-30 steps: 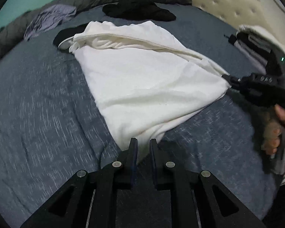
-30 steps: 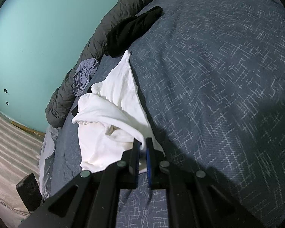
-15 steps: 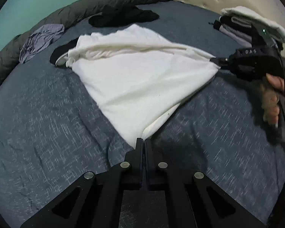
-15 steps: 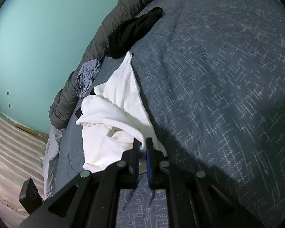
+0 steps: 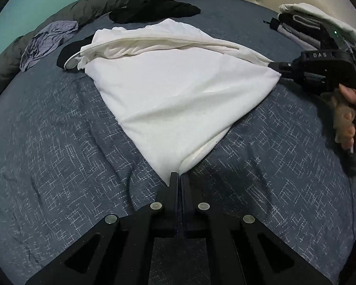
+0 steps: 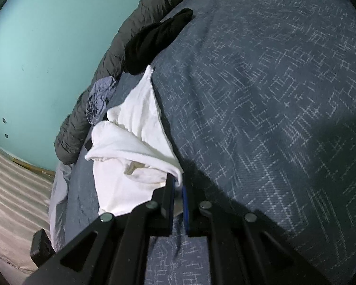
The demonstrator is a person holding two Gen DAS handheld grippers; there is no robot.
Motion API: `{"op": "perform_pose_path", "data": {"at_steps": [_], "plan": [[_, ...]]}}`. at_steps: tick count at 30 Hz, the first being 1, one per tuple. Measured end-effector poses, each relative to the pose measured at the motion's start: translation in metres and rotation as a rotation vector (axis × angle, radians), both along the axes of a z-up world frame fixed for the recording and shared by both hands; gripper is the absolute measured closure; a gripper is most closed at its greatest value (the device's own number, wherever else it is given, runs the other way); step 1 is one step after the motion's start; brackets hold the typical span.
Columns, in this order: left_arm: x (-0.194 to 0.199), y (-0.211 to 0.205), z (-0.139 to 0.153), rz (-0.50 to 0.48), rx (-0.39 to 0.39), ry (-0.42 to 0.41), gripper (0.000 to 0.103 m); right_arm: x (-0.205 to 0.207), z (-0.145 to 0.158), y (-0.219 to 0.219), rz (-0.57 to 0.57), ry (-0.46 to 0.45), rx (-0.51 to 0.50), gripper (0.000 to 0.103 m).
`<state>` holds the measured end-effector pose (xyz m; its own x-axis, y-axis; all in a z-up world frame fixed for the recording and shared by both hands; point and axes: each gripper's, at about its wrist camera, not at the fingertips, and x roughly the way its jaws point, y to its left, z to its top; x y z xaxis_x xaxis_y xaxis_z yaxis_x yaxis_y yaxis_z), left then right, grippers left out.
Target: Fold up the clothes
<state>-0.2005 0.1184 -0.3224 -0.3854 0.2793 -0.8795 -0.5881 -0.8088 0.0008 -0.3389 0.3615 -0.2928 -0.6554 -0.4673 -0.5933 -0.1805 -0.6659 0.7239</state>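
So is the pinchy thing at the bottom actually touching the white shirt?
Touching. In the left wrist view, the left gripper has its fingers closed together on the near corner of the white shirt, and the cloth runs straight into them with no gap.

The left gripper (image 5: 179,178) sits at the bottom centre of its own view, fingers pressed together on a corner of white cloth. The right gripper (image 6: 178,190), low in its view, pinches another corner; the bare right hand (image 5: 345,116) grips its handle at the right edge of the left wrist view.
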Motion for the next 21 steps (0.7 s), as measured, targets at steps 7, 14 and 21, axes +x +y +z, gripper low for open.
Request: {"op": "perform_pose_path", "data": {"at_steps": [7, 14, 21], "plan": [[-0.008, -0.04, 0.016, 0.147, 0.177, -0.039, 0.06, 0.0, 0.0, 0.0, 0.019, -0.004, -0.009, 0.094], [-0.003, -0.096, 0.015, 0.365, 0.27, 0.04, 0.056, 0.011, 0.013, 0.007, -0.01, 0.022, 0.08, 0.085], [-0.007, -0.143, 0.003, 0.473, 0.315, 0.026, 0.039, 0.025, 0.041, -0.01, 0.035, 0.104, 0.187, 0.076]]}}
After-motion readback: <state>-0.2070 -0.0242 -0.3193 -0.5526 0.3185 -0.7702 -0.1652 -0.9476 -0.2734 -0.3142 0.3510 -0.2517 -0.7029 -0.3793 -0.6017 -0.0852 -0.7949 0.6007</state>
